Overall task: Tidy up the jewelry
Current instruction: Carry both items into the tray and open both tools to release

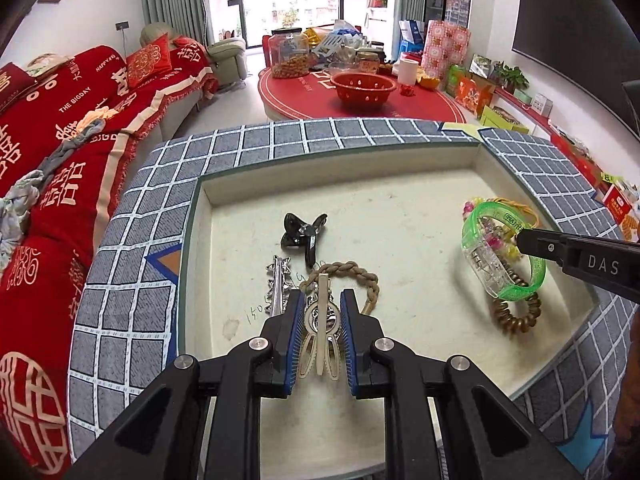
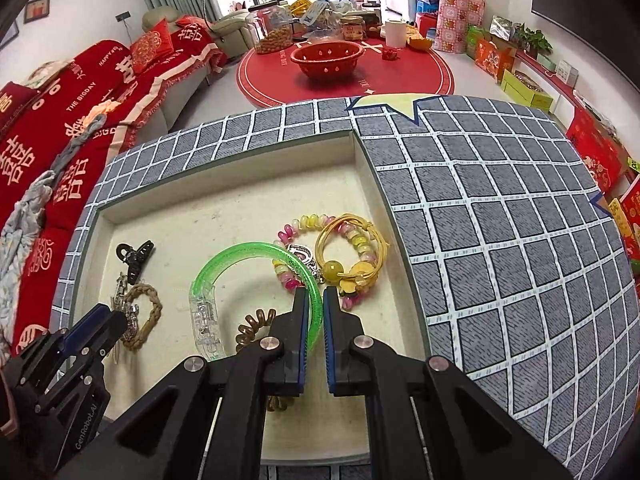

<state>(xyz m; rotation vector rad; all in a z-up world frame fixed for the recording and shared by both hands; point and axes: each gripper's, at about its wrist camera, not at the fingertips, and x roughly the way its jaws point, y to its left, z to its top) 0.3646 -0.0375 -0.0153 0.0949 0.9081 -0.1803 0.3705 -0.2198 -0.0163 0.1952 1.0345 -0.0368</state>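
Bangle: green bangle [image 2: 256, 276] looks rigid, light, smooth plastic with a clear clasp block; likely slippery, so the thin band is the sensible hold.
Right gripper: right gripper [image 2: 317, 308] is pinched tight on the bangle's band, the ring standing tilted over the tray [image 2: 224, 204] floor beside the bead bracelets [image 2: 352, 252] and the brown coil tie [image 2: 252, 330].
Hair clip: pale metal hair clip [image 1: 320, 320] seems stiff, thin and light; its flat sides suit the pads.
Left gripper: left gripper [image 1: 320, 312] is nearly closed, clamping the clip, just above the braided cord ring [image 1: 352, 280] and beside the silver clip [image 1: 278, 284].
Other: black claw clip [image 1: 304, 236] lies farther back.
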